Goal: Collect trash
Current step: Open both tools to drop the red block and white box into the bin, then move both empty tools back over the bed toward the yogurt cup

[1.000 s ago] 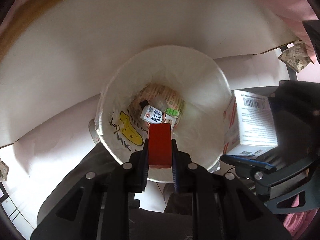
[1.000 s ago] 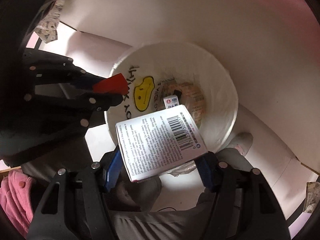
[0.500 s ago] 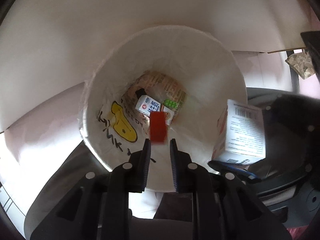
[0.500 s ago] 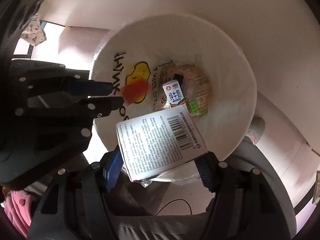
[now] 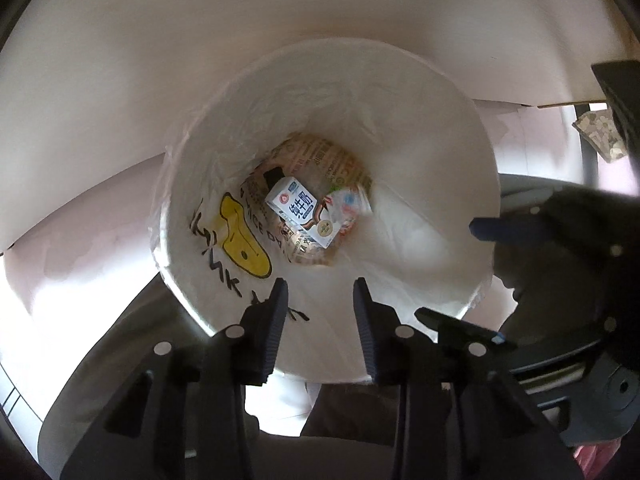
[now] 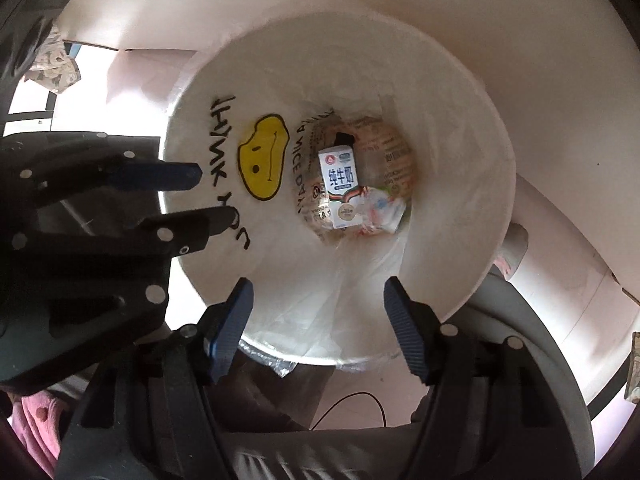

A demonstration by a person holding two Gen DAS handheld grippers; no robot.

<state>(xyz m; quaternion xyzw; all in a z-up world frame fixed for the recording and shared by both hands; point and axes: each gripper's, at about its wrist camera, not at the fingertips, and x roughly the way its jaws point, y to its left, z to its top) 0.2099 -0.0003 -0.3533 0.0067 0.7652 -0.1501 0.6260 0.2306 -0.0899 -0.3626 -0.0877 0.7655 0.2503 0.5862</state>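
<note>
A white trash bin (image 5: 400, 100) (image 6: 460, 92) with a clear liner and a yellow smiley face stands below both grippers. At its bottom lie a white milk carton (image 5: 298, 210) (image 6: 340, 184), printed paper wrappers and a blurred white box (image 5: 350, 204) (image 6: 380, 208). My left gripper (image 5: 320, 292) is open and empty above the bin's near rim; it also shows in the right wrist view (image 6: 200, 196). My right gripper (image 6: 318, 296) is open and empty above the bin; it shows at the right in the left wrist view (image 5: 456, 272).
A white wall or board (image 5: 280, 20) rises behind the bin. A grey curved surface (image 6: 532, 340) runs beside the bin. A pink cloth (image 6: 32, 420) lies at lower left. A crumpled patterned paper (image 5: 600, 136) hangs at the far right.
The left gripper opened and the red block dropped into the bin. The right gripper then opened and the white barcode box fell into the bin. Both grippers are now empty.
</note>
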